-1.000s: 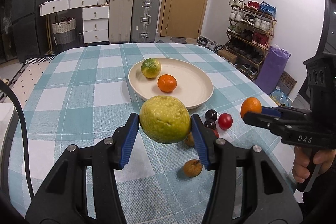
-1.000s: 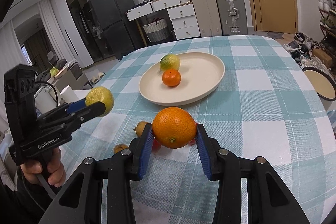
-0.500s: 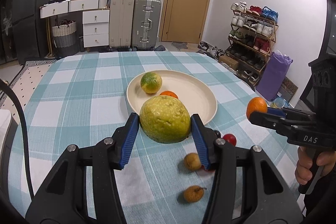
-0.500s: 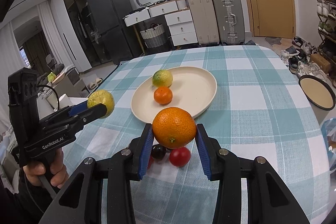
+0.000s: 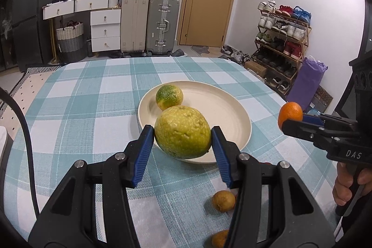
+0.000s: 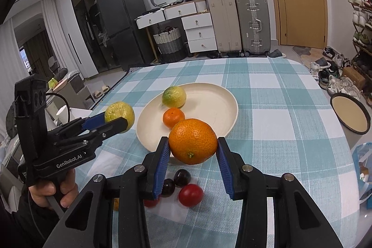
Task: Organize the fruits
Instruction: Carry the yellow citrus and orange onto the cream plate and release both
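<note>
My left gripper [image 5: 183,142] is shut on a bumpy yellow-green fruit [image 5: 183,131], held above the near rim of the cream plate [image 5: 230,108]. My right gripper [image 6: 192,150] is shut on a large orange [image 6: 193,140], also just short of the plate [image 6: 209,97]. On the plate lie a green-yellow citrus [image 6: 174,97] and a small tangerine [image 6: 173,117]. Each gripper shows in the other's view: the left gripper [image 6: 116,120] at the left edge, the right gripper [image 5: 290,119] at the right edge.
Loose on the checked tablecloth [image 5: 93,108] lie two dark cherries [image 6: 177,179], a red cherry tomato [image 6: 190,195] and two small brown fruits [image 5: 223,200]. A round stool [image 6: 350,114] stands off the table's right edge. Suitcases [image 5: 148,24] and a shoe rack [image 5: 281,38] stand beyond.
Both grippers have carried their fruits forward over the table towards the plate. The small loose fruits now lie below and behind the fingertips; the tangerine is hidden behind the yellow-green fruit in the left view.
</note>
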